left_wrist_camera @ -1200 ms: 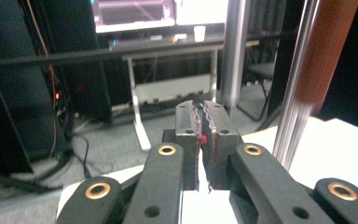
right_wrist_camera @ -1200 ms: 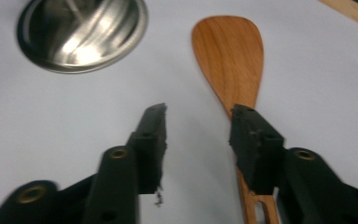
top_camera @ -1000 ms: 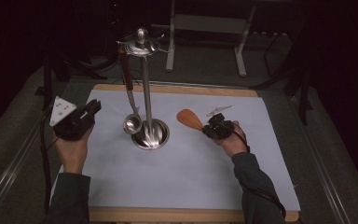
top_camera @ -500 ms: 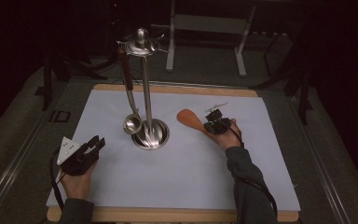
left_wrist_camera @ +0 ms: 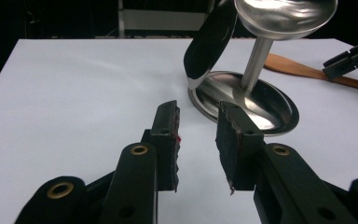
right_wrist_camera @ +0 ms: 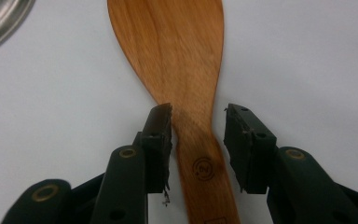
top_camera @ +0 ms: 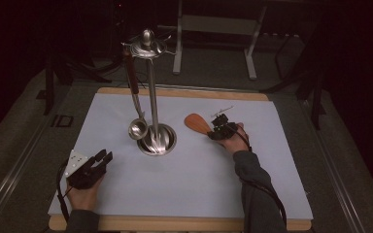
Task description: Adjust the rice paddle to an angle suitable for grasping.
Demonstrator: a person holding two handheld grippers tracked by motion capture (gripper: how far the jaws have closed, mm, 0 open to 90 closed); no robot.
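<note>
A wooden spatula (top_camera: 196, 124) lies flat on the white mat (top_camera: 184, 194), right of a steel utensil stand (top_camera: 151, 87). A ladle (top_camera: 137, 128) hangs from the stand's top. My right gripper (top_camera: 217, 130) straddles the spatula's handle (right_wrist_camera: 200, 168). Its jaws have just been opening and stand open, with a gap on the right side of the handle. My left gripper (top_camera: 102, 158) rests low at the mat's near left and points at the stand's base (left_wrist_camera: 261, 105). Its jaws have just been opening too, with nothing between them.
The mat covers a wooden board whose edge (top_camera: 175, 224) shows along the front. Dark floor and a metal frame (top_camera: 213, 24) lie beyond the far edge. The ladle's bowl (left_wrist_camera: 209, 42) hangs just above the stand's base.
My left hand came down from beside the stand to the mat's near left corner, then held still. The right hand stayed over the spatula's handle.
</note>
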